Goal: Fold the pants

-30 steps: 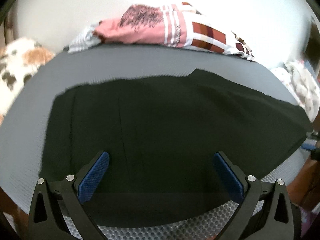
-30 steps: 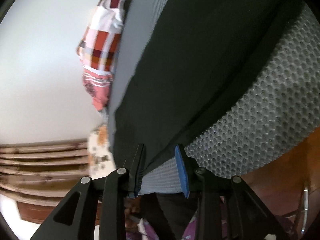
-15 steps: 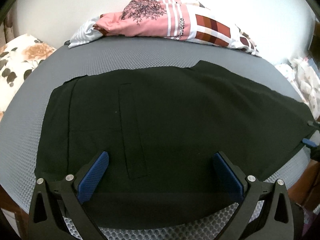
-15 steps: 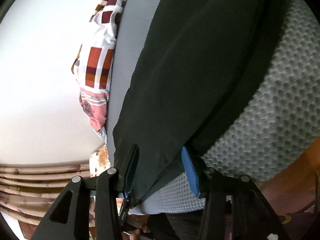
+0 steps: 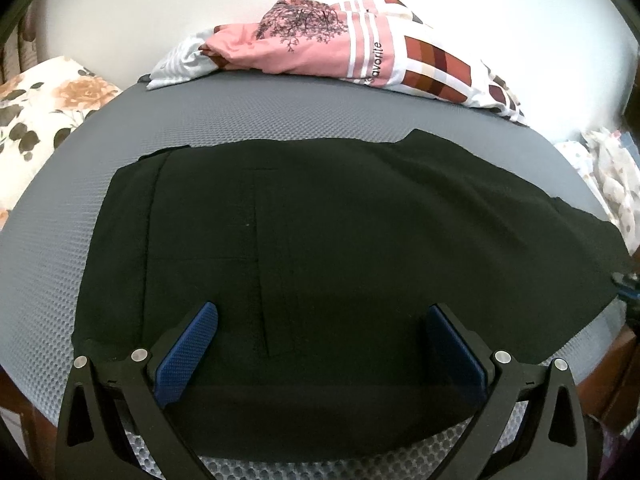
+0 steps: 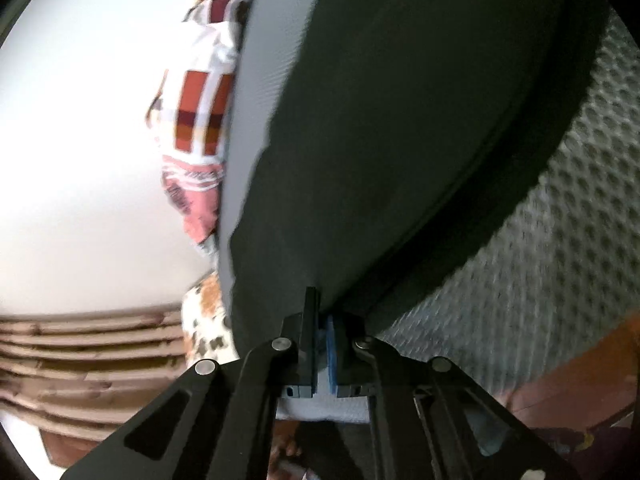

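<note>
Pants (image 5: 352, 248): lying spread flat across the grey mesh mat (image 5: 224, 120), waistband end toward the left, leg end running off toward the right edge; already doubled leg on leg, judging by the single narrow shape.
Left gripper (image 5: 320, 344): hovering low over the near hem with its blue pads (image 5: 188, 354) spread wide, gripping nothing; probably waiting there to pin or take the near edge.
Right gripper (image 6: 322, 344): fingers pressed together on the cuff corner of the pants, cloth pinched between the pads.
Reason for hold: a corner grip is letting the leg end be lifted and carried toward the waistband for the next fold.
Right pose: rolled sideways, pointing along the mat edge.
Left pose: level, facing the wall.
Background: patterned clothes pile (image 5: 360, 56) sitting at the far edge, well apart from the pants.
</note>
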### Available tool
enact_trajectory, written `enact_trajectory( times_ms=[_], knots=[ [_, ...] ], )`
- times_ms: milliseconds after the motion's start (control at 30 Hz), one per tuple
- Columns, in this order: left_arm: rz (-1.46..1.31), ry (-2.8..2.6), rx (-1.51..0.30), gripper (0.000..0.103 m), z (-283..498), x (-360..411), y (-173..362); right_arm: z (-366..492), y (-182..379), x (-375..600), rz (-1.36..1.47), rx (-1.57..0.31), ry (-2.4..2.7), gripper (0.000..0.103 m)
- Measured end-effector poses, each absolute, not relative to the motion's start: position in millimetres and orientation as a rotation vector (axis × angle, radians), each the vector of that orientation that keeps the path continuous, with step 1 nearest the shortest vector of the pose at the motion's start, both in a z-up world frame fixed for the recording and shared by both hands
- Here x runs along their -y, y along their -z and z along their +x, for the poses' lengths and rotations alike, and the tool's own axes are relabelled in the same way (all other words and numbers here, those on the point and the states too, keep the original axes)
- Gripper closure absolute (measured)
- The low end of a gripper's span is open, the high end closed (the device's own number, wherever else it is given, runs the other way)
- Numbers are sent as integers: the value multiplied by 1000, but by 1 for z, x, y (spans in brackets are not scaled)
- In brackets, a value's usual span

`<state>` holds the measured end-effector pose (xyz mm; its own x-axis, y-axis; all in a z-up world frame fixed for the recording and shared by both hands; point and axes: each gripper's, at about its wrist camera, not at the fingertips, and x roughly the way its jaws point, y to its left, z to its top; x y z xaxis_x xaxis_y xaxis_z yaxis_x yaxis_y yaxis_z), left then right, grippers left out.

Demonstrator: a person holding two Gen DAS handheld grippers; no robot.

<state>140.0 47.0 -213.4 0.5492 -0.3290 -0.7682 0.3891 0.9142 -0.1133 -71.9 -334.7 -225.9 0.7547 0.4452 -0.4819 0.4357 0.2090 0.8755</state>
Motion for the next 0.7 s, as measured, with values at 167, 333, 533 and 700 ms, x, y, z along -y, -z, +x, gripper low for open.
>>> enact_trajectory(
  times_ms=[167, 333, 533, 700],
  knots=[
    [68, 431, -896, 0, 141, -48, 213, -74, 231, 332, 1323, -873, 23, 99],
    [103, 420, -897, 0, 140, -46, 213, -75, 241, 333, 1375, -863, 10, 103],
    [118, 413, -898, 0, 140, -45, 214, -78, 243, 334, 1397, -868, -3, 102],
    [117, 411, -897, 0, 139, -44, 214, -84, 244, 338, 1431, -882, -20, 98]
  ],
)
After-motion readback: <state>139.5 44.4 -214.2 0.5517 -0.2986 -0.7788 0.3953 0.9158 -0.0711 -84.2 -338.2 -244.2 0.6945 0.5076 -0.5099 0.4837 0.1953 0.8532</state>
